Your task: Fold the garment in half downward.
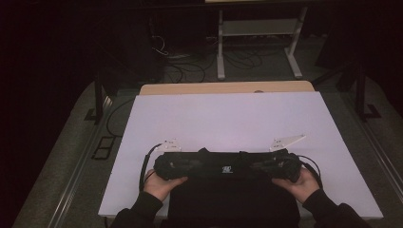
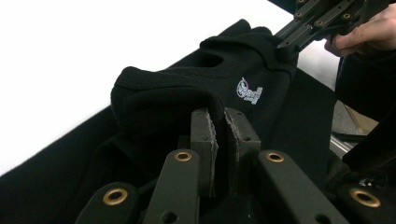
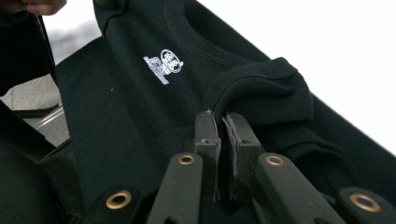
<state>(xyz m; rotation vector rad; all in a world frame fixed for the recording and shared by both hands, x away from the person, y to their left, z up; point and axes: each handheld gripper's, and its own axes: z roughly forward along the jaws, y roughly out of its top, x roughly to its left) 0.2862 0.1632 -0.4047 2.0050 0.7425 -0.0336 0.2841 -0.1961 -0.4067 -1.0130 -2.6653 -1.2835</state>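
- right, we had a black garment point(image 1: 228, 190) lying at the near edge of the white table point(image 1: 228, 118), its top fold stretched in a dark band between our two hands.
- our left gripper point(image 2: 219, 126) had its two jaws pressed close together, with a bunched fold of the black cloth pinched between them in the left gripper view.
- our right gripper point(image 3: 220, 123) did the same on the other end: jaws nearly shut, a rolled edge of the cloth caught between the pads.
- from the high view, our left hand point(image 1: 162, 184) sat at the left end of the band and our right hand point(image 1: 295, 183) at the right end, both just above the near table edge.
- a small white logo point(image 1: 226, 169) showed on the cloth about midway between the grippers; it showed also in the left gripper view point(image 2: 249, 92) and the right gripper view point(image 3: 163, 63).
- the ribbed neckline point(image 3: 201, 44) curved above the logo in the right gripper view.
- grey three-cornered plates stood out pale against the table, one by the left gripper point(image 1: 168, 145) and one by the right point(image 1: 287, 141).
- beyond the table, a white stand point(image 1: 259, 40) and loose cables point(image 1: 190, 66) lay on the dim floor.
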